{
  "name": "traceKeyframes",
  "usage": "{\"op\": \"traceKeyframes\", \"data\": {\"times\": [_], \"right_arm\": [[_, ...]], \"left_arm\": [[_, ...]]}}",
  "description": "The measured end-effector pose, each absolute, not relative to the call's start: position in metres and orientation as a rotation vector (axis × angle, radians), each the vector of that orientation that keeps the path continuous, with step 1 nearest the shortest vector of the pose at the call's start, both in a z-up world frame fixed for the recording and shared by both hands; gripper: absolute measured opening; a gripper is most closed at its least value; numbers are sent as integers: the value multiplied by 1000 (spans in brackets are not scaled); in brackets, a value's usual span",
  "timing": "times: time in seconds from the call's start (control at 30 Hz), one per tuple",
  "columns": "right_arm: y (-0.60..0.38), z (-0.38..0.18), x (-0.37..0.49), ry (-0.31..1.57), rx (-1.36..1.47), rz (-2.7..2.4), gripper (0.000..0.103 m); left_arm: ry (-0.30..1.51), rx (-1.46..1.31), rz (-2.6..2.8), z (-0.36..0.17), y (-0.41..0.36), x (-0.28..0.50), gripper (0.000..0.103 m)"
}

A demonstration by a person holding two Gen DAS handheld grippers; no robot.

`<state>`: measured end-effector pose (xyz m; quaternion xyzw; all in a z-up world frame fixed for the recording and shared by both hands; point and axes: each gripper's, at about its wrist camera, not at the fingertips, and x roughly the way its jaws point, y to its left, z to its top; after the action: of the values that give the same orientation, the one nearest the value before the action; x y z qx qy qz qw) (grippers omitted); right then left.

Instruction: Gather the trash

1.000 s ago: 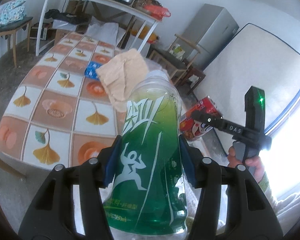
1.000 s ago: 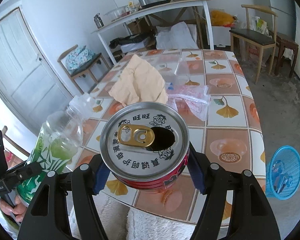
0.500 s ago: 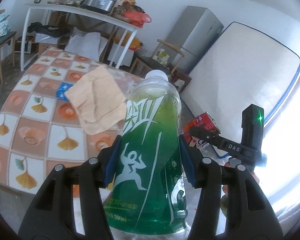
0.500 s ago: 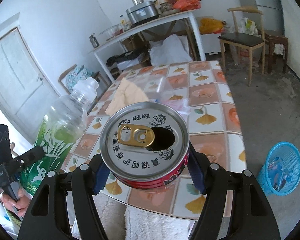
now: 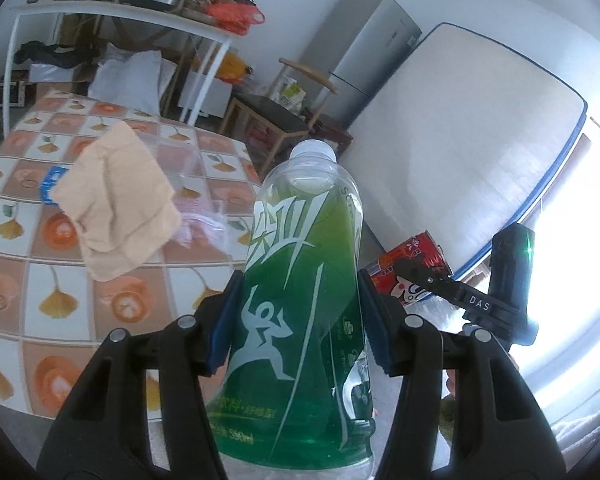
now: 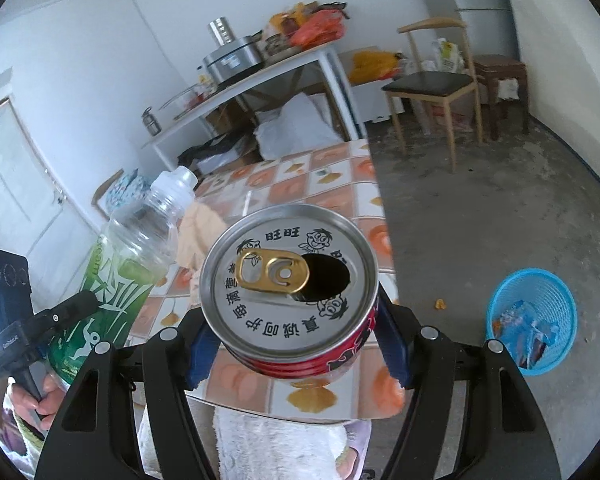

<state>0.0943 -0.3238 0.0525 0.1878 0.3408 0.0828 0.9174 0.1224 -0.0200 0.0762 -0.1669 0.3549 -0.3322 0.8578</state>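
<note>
My left gripper (image 5: 300, 320) is shut on a green plastic bottle (image 5: 300, 300) with a white cap, held upright in the air; the bottle also shows in the right wrist view (image 6: 132, 264). My right gripper (image 6: 296, 340) is shut on an opened red drink can (image 6: 290, 280), seen from its silver top; the can shows at the right of the left wrist view (image 5: 410, 268). A crumpled tan paper (image 5: 116, 204), a clear plastic wrapper (image 5: 204, 220) and a small blue packet (image 5: 52, 184) lie on the tiled table (image 5: 28, 280). A blue mesh trash basket (image 6: 534, 316) stands on the floor at the right.
A white side table (image 6: 260, 76) with pots and bags stands at the back. A wooden chair (image 6: 432, 84), a stool (image 6: 500, 72), a fridge (image 5: 360, 48) and a leaning mattress (image 5: 460, 152) line the far side. Bare concrete floor (image 6: 480, 200) lies between table and basket.
Both grippers have swung to the right with their loads, away from the table. The blue basket now sits larger and nearer in the right wrist view.
</note>
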Motion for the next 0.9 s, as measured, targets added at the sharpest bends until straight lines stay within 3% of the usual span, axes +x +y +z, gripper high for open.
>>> {"op": "traceKeyframes", "data": {"times": [0.9], "right_arm": [[-366, 52, 64, 668, 445, 98, 66]], "left_arm": [[778, -323, -788, 70, -79, 135, 53]]}}
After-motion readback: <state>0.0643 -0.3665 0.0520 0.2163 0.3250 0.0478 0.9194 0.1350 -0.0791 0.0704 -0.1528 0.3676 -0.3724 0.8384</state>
